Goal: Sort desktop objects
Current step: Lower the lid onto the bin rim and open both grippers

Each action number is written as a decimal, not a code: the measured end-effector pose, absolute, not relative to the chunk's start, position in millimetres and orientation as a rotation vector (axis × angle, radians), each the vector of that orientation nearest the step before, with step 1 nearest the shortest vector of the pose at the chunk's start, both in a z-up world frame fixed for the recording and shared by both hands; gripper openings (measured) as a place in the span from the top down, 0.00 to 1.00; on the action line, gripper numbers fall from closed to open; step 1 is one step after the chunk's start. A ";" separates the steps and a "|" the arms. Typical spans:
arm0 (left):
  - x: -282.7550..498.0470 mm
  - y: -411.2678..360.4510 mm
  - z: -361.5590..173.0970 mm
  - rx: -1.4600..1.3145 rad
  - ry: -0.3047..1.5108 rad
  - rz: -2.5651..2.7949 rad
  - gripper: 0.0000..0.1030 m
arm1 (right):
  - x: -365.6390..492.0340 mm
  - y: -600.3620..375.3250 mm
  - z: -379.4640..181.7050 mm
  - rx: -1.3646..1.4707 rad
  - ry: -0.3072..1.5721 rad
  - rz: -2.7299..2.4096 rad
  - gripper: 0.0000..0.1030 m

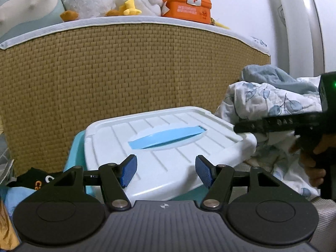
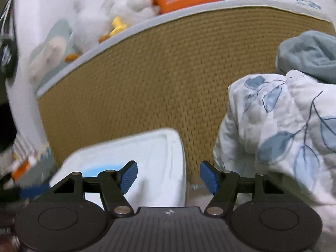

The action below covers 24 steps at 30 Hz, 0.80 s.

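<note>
A white storage-box lid (image 1: 168,145) with a light blue handle (image 1: 168,139) lies skewed on a teal box (image 1: 75,153). My left gripper (image 1: 166,171) is open and empty, its blue pads just over the lid's near edge. My right gripper (image 2: 168,176) is open and empty, over the lid's right end (image 2: 155,157); this view is blurred. In the left wrist view the right gripper's body (image 1: 304,124) reaches in from the right beside the lid's far corner, held by a hand.
A woven tan mattress side (image 1: 126,69) rises behind the box, with plush ducks (image 1: 126,2) and an orange first-aid tin (image 1: 187,6) on top. A leaf-print quilt (image 2: 283,130) and blue blanket (image 2: 308,54) are piled at right. A black sock (image 1: 35,178) lies at left.
</note>
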<state>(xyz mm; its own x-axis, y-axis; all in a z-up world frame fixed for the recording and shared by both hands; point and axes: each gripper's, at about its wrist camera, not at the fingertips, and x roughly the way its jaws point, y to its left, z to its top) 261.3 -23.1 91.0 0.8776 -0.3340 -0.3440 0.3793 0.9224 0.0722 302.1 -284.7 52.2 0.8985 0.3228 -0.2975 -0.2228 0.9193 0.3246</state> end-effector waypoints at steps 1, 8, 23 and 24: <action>260.8 -22.3 90.0 0.139 0.337 -0.363 0.36 | 300.4 -284.6 50.8 0.276 0.372 0.297 0.32; 255.1 -25.8 85.6 0.213 0.320 -0.308 0.32 | 293.4 -282.3 47.2 0.322 0.423 0.404 0.31; 269.7 10.2 78.7 0.033 0.324 -0.176 0.32 | 283.4 -219.8 51.4 0.104 0.361 0.387 0.30; 268.6 12.0 79.0 0.025 0.318 -0.171 0.32 | 281.1 -218.2 51.0 0.087 0.357 0.380 0.30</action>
<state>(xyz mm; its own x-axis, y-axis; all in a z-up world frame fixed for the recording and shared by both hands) 268.6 12.0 79.0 0.9355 -0.1635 -0.3133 0.1713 0.9852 -0.0029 281.1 -218.2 51.0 0.8672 0.3780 -0.3242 -0.3478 0.9256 0.1490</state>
